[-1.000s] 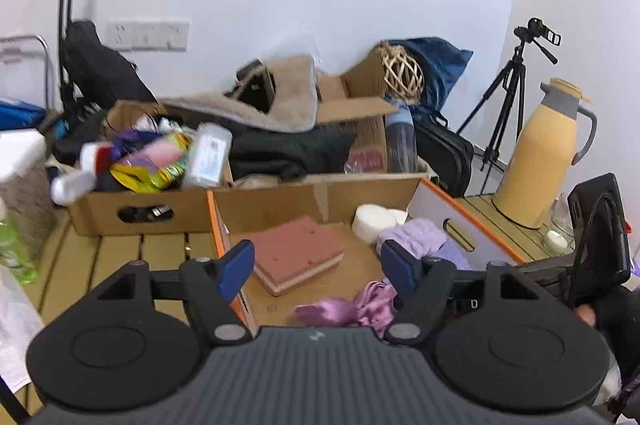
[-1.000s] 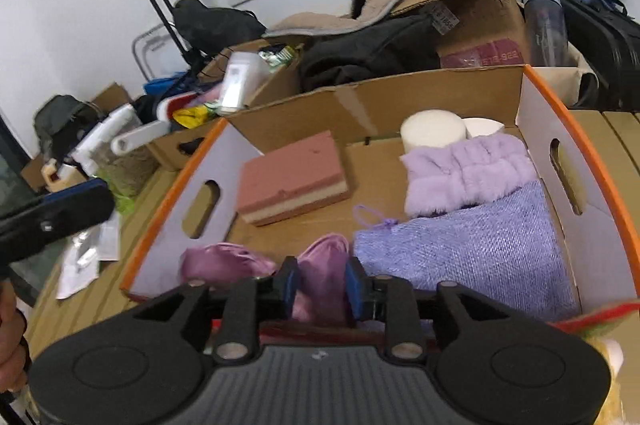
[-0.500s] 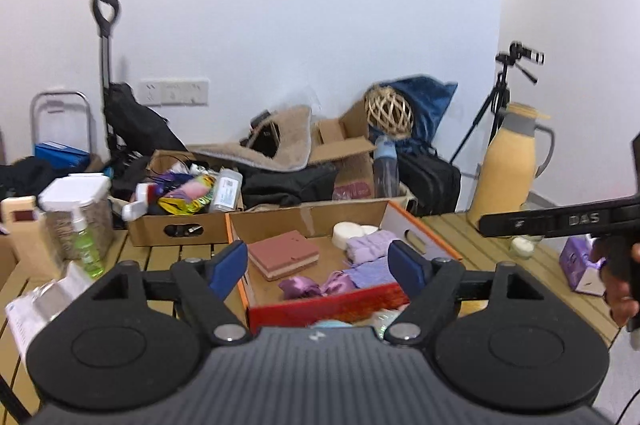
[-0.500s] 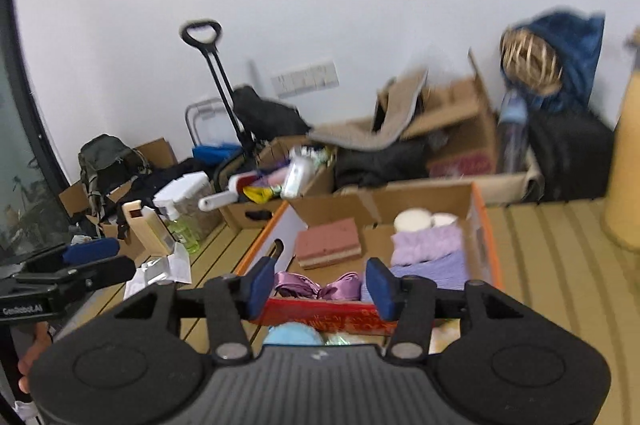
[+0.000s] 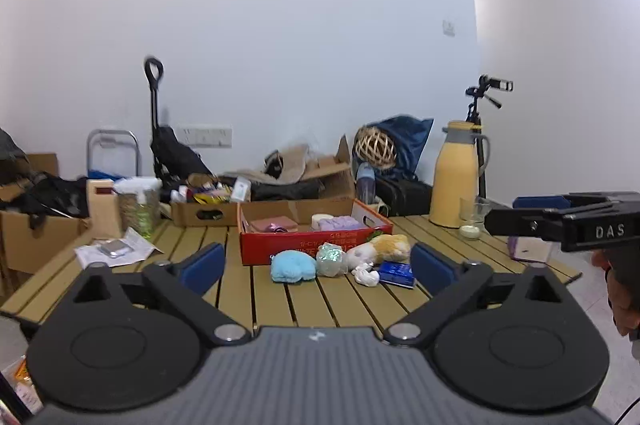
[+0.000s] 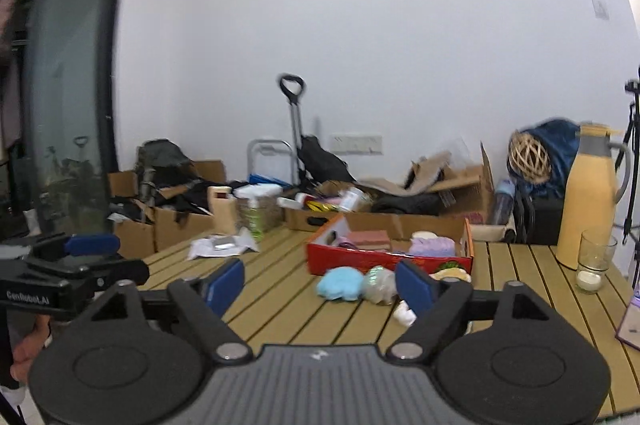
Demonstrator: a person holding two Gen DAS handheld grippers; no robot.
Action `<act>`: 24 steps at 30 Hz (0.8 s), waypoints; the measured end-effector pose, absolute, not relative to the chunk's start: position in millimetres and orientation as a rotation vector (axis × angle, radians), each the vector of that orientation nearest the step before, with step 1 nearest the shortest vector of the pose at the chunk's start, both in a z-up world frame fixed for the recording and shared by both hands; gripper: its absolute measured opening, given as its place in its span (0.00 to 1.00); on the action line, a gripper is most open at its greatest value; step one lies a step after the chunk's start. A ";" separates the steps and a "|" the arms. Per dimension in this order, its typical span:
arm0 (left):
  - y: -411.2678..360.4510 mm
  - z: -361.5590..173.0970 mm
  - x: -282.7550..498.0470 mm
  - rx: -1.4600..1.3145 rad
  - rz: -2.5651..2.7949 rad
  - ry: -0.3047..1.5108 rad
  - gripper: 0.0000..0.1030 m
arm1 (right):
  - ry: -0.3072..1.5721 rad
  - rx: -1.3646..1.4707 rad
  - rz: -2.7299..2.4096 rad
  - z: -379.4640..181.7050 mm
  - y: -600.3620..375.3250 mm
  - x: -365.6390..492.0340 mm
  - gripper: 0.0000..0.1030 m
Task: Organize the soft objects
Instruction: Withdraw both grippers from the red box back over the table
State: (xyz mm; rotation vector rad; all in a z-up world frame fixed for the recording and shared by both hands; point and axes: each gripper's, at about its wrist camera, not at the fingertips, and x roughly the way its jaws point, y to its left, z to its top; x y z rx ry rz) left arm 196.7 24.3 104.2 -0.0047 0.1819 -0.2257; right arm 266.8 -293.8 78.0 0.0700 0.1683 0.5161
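A red cardboard box (image 5: pixel 312 245) (image 6: pixel 384 259) stands mid-table and holds a pink sponge block (image 5: pixel 274 223), a purple cloth and a white roll. In front of it lie a blue fluffy cloth (image 5: pixel 292 267) (image 6: pixel 340 284), a shiny bundle (image 5: pixel 331 259), a yellow-and-white plush toy (image 5: pixel 380 248), a small white wad (image 5: pixel 366 275) and a blue packet (image 5: pixel 396 273). My left gripper (image 5: pixel 316 267) hangs far back from the table, its jaws opening wide with nothing between them. My right gripper (image 6: pixel 320 283) is equally far back, jaws opening and empty.
A yellow thermos jug (image 5: pixel 456 177) (image 6: pixel 588 197), a glass (image 6: pixel 594 261) and a candle cup (image 5: pixel 469 232) stand at the right. Papers (image 5: pixel 116 251), bottles and open cardboard boxes (image 5: pixel 204 213) crowd the table's left and back. A tripod (image 5: pixel 480 129) stands by the wall.
Both grippers pulled back from inside the red box to well short of the table. The right gripper let go of the purple cloth, which stayed in the box. Both jaws spread wider.
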 end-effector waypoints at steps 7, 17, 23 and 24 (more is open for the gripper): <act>20.4 82.2 142.9 0.026 -0.217 0.165 1.00 | 0.196 0.073 0.526 48.5 -290.5 203.8 0.90; 22.7 73.9 162.7 0.021 -0.209 0.216 1.00 | 0.216 0.108 0.483 40.8 -288.6 225.0 0.90; 22.8 60.5 185.8 0.008 -0.231 0.260 1.00 | 0.238 0.112 0.436 30.1 -292.3 244.2 0.90; 21.2 57.6 192.0 0.007 -0.235 0.270 1.00 | 0.241 0.110 0.419 26.8 -293.1 250.7 0.90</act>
